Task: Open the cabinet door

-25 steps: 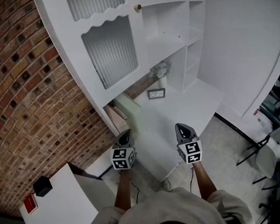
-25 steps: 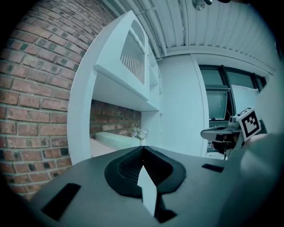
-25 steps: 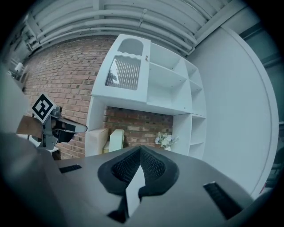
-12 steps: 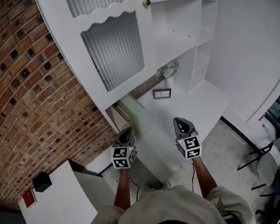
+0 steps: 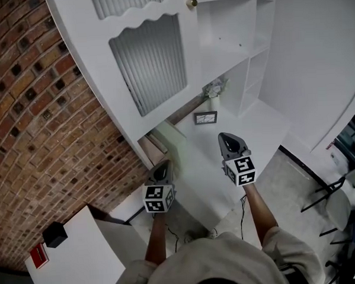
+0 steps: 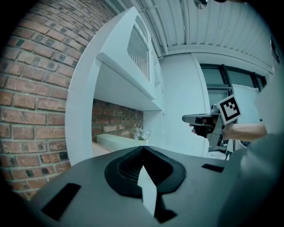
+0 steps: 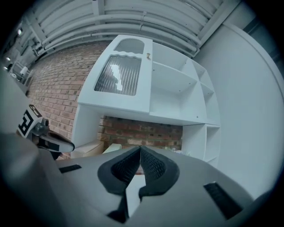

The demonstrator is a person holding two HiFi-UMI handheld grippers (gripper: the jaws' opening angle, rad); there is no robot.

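The white cabinet has a closed door with ribbed glass [image 5: 152, 59] and a small brass knob [image 5: 191, 2] at its right edge. In the right gripper view the door [image 7: 119, 75] and knob [image 7: 148, 56] are high above the jaws. My right gripper [image 5: 223, 136] hovers over the white desk top, well below the knob, shut on nothing. My left gripper [image 5: 164, 164] is lower and to the left near the desk's edge, its jaws meeting at the tip [image 6: 143, 147], empty. Neither touches the cabinet.
Open white shelves [image 5: 237, 40] stand right of the door. A small picture frame [image 5: 205, 117] and a flower vase [image 5: 215, 88] sit on the desk [image 5: 254, 134]. Brick wall [image 5: 40, 128] at left, a white box with a black device [image 5: 55, 234] at bottom left, chairs [image 5: 341, 201] at right.
My right gripper has risen and moved forward toward the cabinet. The left gripper has barely shifted. Both stay shut.
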